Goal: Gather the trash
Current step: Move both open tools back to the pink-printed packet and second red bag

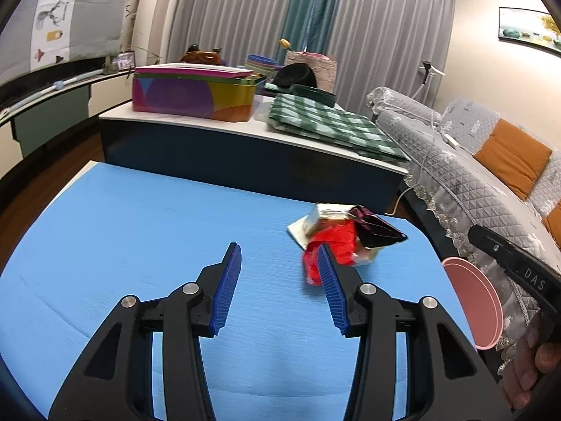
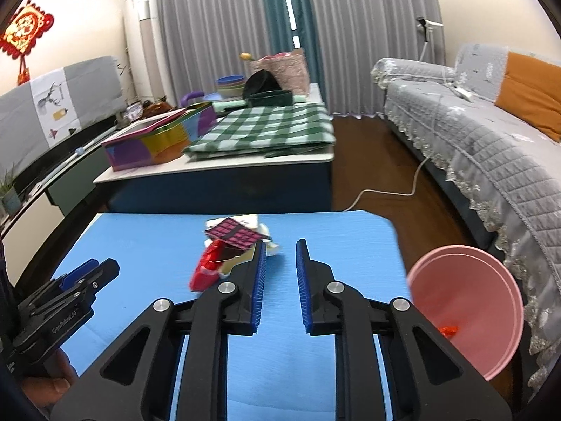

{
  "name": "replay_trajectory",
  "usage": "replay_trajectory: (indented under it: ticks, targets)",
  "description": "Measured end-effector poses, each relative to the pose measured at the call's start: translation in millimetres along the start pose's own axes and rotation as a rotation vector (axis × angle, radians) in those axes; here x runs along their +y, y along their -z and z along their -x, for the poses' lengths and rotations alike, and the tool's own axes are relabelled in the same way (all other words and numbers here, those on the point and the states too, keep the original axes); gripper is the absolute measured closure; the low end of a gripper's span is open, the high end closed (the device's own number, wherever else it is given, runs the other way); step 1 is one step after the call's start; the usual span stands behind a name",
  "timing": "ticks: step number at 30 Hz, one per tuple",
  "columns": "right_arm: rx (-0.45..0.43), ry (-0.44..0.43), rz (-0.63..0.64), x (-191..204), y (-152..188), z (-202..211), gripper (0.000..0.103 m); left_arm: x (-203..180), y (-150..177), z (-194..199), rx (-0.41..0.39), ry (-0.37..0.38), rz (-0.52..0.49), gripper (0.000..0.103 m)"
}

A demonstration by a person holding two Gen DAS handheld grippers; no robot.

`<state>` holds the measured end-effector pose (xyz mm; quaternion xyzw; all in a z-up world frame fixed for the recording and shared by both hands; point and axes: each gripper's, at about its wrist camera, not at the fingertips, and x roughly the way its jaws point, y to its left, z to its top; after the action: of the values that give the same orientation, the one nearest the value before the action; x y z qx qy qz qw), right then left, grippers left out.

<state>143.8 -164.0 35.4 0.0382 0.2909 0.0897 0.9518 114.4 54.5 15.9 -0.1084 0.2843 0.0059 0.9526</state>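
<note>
A small heap of trash lies on the blue table [image 1: 140, 228]: a red wrapper [image 1: 333, 245], a dark pink-patterned wrapper [image 1: 377, 228] and a pale paper piece [image 1: 315, 224]. My left gripper [image 1: 282, 251] is open and empty, its right finger just in front of the red wrapper. In the right wrist view the heap shows as the red wrapper [image 2: 207, 266] under the pink-patterned wrapper [image 2: 233, 235]. My right gripper [image 2: 280, 249] is open and empty, just right of the heap. A pink bin [image 2: 466, 301] stands beyond the table's right edge, with an orange scrap [image 2: 448, 329] inside.
Behind the blue table stands a low table [image 2: 217, 172] with a colourful tin box [image 1: 196, 94], a green checked cloth [image 2: 266, 129], bowls and a bag. A grey sofa [image 2: 491, 147] runs along the right. A white cable [image 2: 385, 193] lies on the wooden floor.
</note>
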Motion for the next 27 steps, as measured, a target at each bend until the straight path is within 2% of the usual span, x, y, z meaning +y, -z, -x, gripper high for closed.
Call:
replay_trajectory:
  ticks: [7,11,14,27]
  targets:
    - [0.038,-0.032,0.015,11.9,2.1,-26.5,0.081,11.9,2.1,-9.0,0.018,-0.012,0.027,0.058]
    - [0.049,-0.036,0.014,16.1,2.2,-38.8,0.070,13.5,4.9,-16.0,0.035,-0.008,0.027,0.058]
    - [0.059,-0.043,0.016,21.8,2.4,-47.1,0.066,12.9,5.4,-19.3,0.044,-0.005,0.025,0.058]
    - [0.113,-0.035,0.015,26.9,4.4,-81.7,0.066,14.9,6.6,-30.3,0.070,0.010,0.029,0.058]
